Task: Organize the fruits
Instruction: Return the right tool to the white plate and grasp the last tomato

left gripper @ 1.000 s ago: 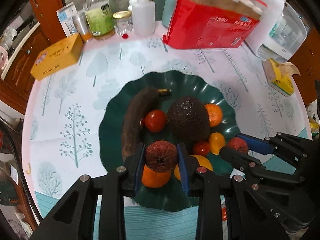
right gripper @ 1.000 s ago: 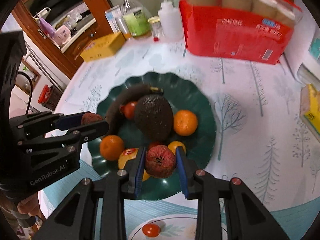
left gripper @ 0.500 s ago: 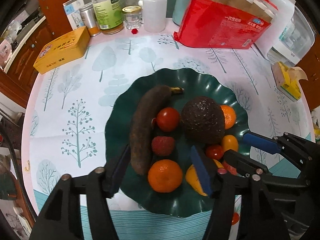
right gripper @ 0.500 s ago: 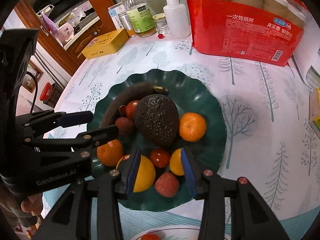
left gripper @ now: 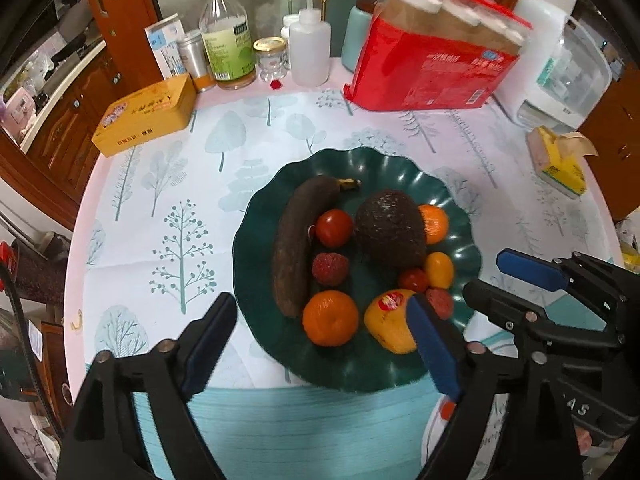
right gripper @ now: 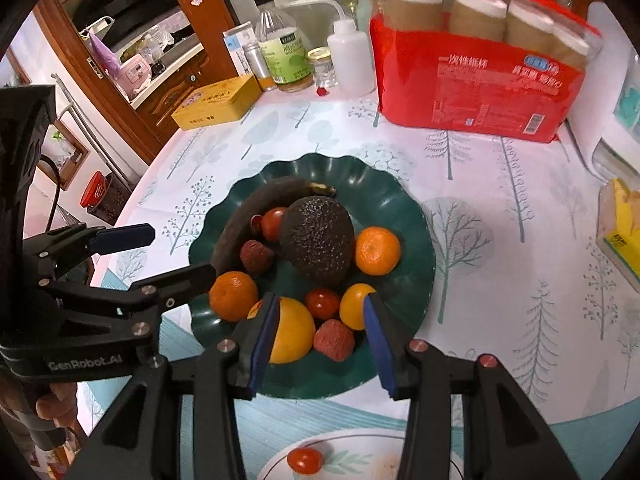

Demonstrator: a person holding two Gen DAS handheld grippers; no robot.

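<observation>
A dark green scalloped plate [left gripper: 448,196] is set on the tree-print tabletop [left gripper: 168,184] and is loaded with fruit: a blackened banana [left gripper: 298,240], an avocado [left gripper: 390,228], a cherry tomato [left gripper: 334,228], two lychees, two mandarins, a stickered orange [left gripper: 390,322], a yellow tomato [left gripper: 439,269] and a smaller red tomato [left gripper: 412,279].

The left gripper [left gripper: 320,344] is held above the plate's near edge; its fingers [left gripper: 210,340] are spread wide and opening, and nothing is between the pads. One lychee [left gripper: 330,268] is seen lying free beside the banana, past the fingertips, with a mandarin [left gripper: 330,318] just below it.

The right gripper [right gripper: 320,332] is held over the plate's near right part, fingers [right gripper: 264,336] parted and not pressed on anything. The second lychee [right gripper: 334,339] is seen lying on the plate between them, untouched by either pad, just beside the orange. The second mandarin [right gripper: 377,251] is found right of the avocado.

A white patterned plate [right gripper: 360,452] with one cherry tomato [right gripper: 305,461] on it is seen at the near tabletop edge. A red pack of paper cups [right gripper: 476,80], a yellow tin [right gripper: 216,102] and bottles are lined up at the far side.
</observation>
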